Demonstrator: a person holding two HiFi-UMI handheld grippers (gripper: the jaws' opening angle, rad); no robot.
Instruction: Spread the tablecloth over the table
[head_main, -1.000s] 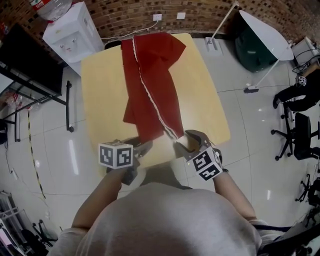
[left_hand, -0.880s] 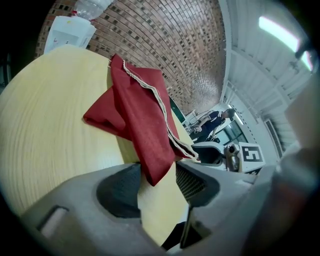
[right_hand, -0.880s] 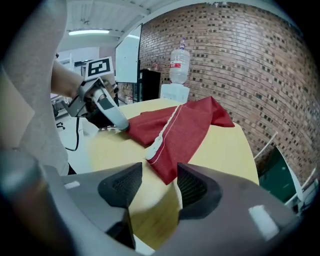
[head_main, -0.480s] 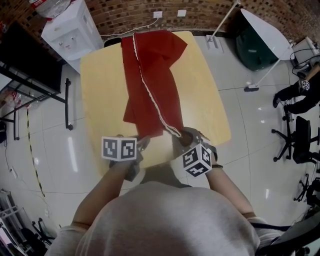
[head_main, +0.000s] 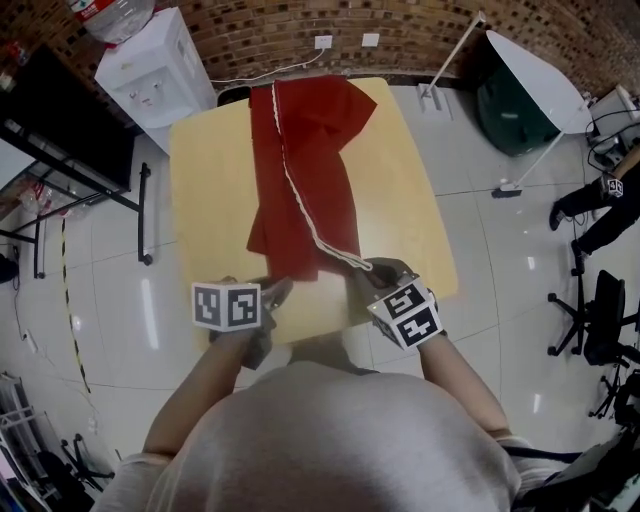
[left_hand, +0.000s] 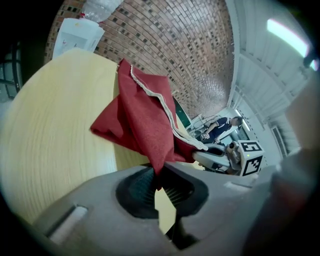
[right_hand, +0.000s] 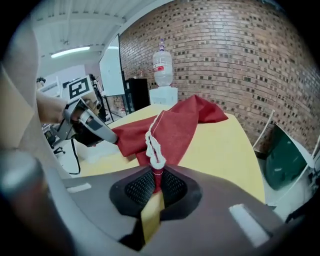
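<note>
A red tablecloth (head_main: 305, 170) with white cord trim lies bunched in a long strip down the middle of the pale wooden table (head_main: 215, 200). My left gripper (head_main: 275, 293) is at the strip's near left corner. In the left gripper view its jaws have just been closing and are now shut on a pinch of the red cloth (left_hand: 142, 125). My right gripper (head_main: 362, 272) is at the near right corner. Its jaws have also just been closing and are shut on the trimmed corner of the cloth (right_hand: 175, 127). Both gripped corners lift slightly off the table.
A white water dispenser (head_main: 150, 65) stands beyond the table's far left corner. A white board on a stand (head_main: 530, 70) leans at the far right. A black frame (head_main: 60, 150) is on the left, and a seated person (head_main: 600, 200) and an office chair (head_main: 600, 310) on the right.
Both grippers have gone from open beside the cloth's near end to shut on its two near corners. The right gripper has rolled and shifted slightly.
</note>
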